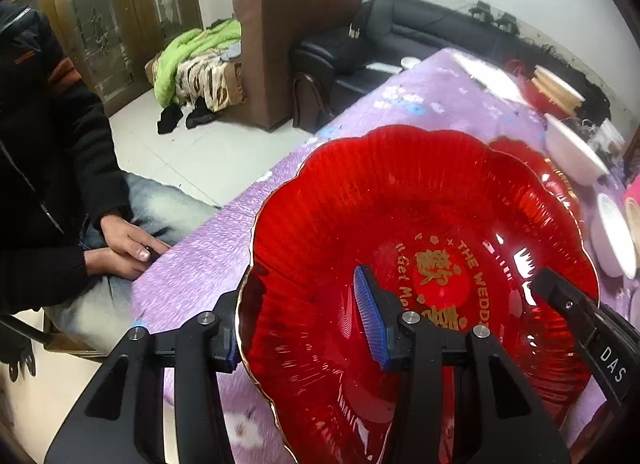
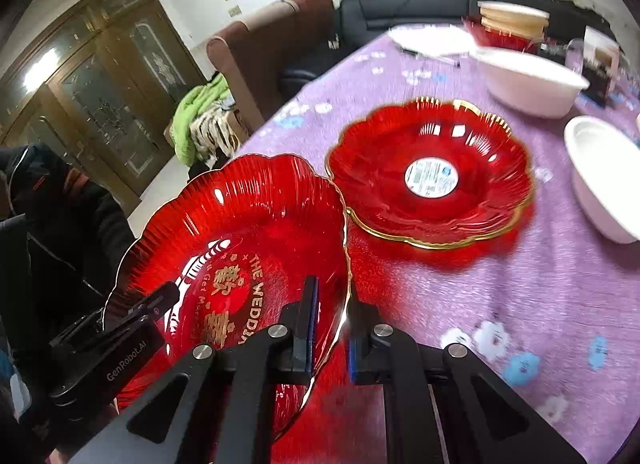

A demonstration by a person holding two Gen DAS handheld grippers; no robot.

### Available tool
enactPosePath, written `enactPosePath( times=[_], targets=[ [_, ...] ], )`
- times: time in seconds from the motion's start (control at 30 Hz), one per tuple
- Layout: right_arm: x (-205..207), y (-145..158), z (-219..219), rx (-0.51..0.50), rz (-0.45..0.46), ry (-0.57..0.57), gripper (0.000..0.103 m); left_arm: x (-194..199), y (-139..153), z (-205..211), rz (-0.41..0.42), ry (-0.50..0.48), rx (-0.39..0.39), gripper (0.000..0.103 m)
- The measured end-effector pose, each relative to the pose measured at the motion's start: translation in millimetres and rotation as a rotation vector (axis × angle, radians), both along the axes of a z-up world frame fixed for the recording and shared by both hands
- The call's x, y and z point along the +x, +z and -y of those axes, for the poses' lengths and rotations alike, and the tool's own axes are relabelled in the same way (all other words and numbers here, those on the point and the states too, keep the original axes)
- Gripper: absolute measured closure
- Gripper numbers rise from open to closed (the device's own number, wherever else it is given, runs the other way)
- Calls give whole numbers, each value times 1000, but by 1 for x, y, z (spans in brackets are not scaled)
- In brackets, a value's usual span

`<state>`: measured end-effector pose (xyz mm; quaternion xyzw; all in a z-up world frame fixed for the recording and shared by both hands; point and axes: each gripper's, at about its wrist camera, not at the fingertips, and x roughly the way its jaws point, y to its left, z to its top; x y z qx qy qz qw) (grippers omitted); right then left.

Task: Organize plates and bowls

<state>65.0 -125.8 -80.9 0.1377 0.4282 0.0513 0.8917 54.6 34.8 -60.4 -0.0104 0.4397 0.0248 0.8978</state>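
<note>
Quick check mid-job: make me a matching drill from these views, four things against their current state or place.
Things:
1. lettered red plate
2. stickered red plate
3. white bowl
4. purple tablecloth

States:
A. covers the table
B. gripped at both rims, lifted and tilted
C. stacked on another red plate, untouched
D. standing past the red plates

Pairs: 1-B, 2-C, 3-D, 4-A

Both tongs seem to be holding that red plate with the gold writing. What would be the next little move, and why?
Probably carry the lettered red plate toward the stacked red plates and lower it on top. The left tongs and right tongs each clamp its rim on opposite sides, and that matching stack sits right beside it on the purple tablecloth.
</note>
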Motion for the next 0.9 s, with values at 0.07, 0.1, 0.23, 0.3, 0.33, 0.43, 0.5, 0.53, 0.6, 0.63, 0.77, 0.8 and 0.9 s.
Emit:
enactPosePath(
  times=[0.07, 0.1, 0.23, 0.3, 0.33, 0.43, 0.5, 0.53, 0.6, 0.63, 0.77, 0.8, 0.9],
  targets=[
    [-11, 8, 0, 3, 18, 7, 93, -10, 10, 0, 28, 0, 1, 57],
    [-18, 12, 0, 6, 27, 13, 92, -15, 15, 0, 42, 0, 5, 57],
    [-35, 20, 3, 19, 49, 20, 92, -27, 28, 4, 81, -4, 16, 57],
    [-40, 20, 6, 21, 53, 17, 92, -26, 25, 8, 75, -8, 25, 57],
    [-41, 19, 8, 23, 51, 12, 92, -26, 23, 10, 69, -13, 25, 57],
    [-43, 16, 16, 10, 59, -11, 92, -21, 10, 20, 49, -21, 49, 57],
    [-39, 10, 19, -4, 50, -22, 92, -15, -6, 27, 36, -24, 86, 56],
    [-35, 3, 21, -14, 39, -27, 90, -10, -14, 30, 20, -26, 108, 56],
    [-25, -12, 24, -19, -9, -25, 87, -3, -29, 34, -25, -21, 145, 53],
    [-22, -18, 25, -26, -25, -27, 84, -4, -30, 32, -11, -19, 149, 48],
    [-26, -18, 35, -18, -32, -32, 65, -15, -15, 21, 50, 4, 181, 39],
    [-30, -13, 38, -23, -8, -35, 61, -20, -10, 18, 74, 7, 186, 37],
    [-48, 3, 46, -58, 75, -55, 41, -35, 7, 9, 138, 38, 199, 30]
  ],
)
